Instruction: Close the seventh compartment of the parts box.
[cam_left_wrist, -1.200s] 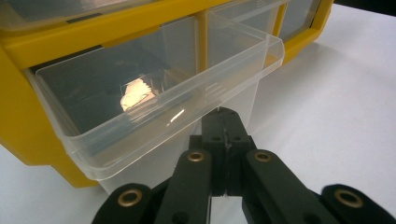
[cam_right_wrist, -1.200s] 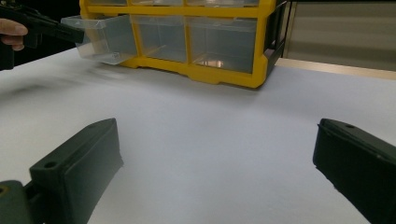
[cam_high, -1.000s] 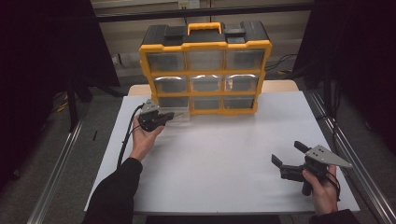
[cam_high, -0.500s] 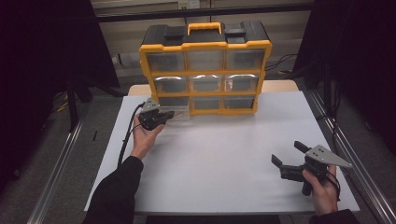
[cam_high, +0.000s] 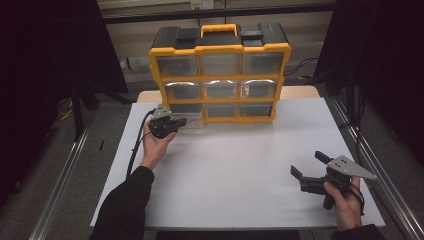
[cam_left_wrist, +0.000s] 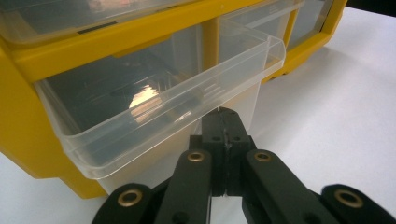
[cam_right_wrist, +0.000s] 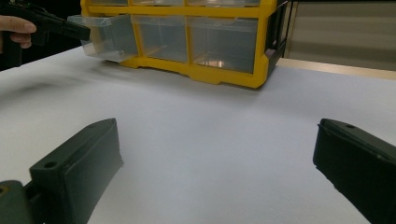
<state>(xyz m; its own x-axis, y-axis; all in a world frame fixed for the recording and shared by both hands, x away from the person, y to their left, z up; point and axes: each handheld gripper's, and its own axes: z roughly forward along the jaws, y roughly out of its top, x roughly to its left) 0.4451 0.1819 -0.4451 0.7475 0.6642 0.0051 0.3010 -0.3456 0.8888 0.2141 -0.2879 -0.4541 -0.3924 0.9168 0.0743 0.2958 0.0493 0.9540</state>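
Left gripper view shows the left gripper (cam_left_wrist: 224, 135) pressed together on the front lip of the clear drawer (cam_left_wrist: 154, 112), bottom-left in the yellow organizer (cam_high: 220, 75), partly out. Next probably a straight pull outward. Right gripper (cam_high: 311, 167) waits spread, well apart from the organizer.

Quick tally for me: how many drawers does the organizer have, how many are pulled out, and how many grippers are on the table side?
Drawers shut in the yellow organizer: 8
Drawers pulled out: 1, the bottom-left drawer, at the closed left gripper
Grippers: 2, left and the open right gripper
Total: 9 drawers, 2 grippers, 11 things
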